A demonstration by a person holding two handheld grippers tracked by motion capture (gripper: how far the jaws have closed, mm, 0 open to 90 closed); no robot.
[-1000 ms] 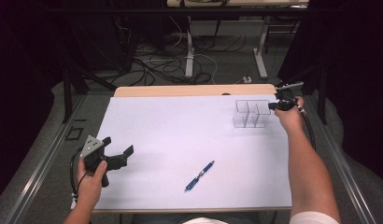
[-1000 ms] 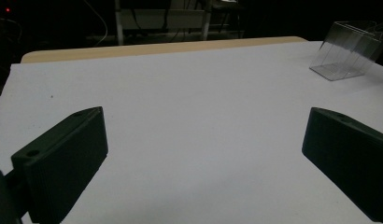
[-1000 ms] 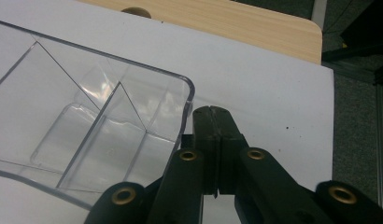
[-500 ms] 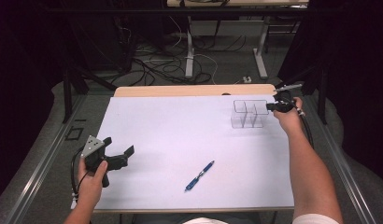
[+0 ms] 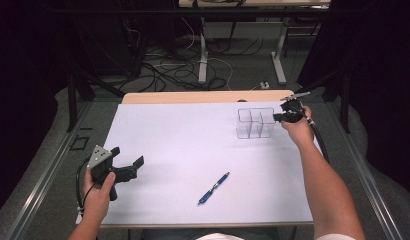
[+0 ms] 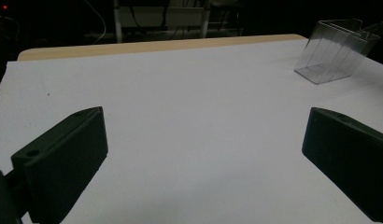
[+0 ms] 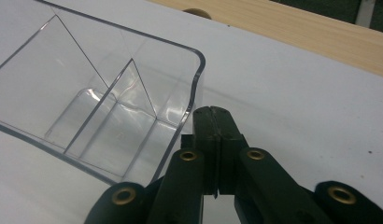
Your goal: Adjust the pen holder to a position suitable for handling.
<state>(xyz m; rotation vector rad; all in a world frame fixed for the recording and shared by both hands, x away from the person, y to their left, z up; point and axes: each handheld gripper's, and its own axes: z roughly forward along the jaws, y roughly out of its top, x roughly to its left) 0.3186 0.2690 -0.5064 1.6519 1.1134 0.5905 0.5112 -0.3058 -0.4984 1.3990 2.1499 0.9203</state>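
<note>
A clear plastic container with dividers stands at the far right of the white table top. My right gripper is shut with nothing between its jaws, and its tip rests against the container's right wall. In the right gripper view the closed jaws sit right beside the container. A blue pen lies near the front edge. My left gripper is held open at the table's left edge, its jaws wide apart over bare white surface. The container shows far off in the left gripper view.
A wooden strip runs along the table's far edge. Beyond it the floor holds cables and metal table legs. A cable trails from the right gripper along the forearm.
My right hand has moved left with its shut gripper, and the clear container has slid left with it. The left gripper and the pen have stayed put.
</note>
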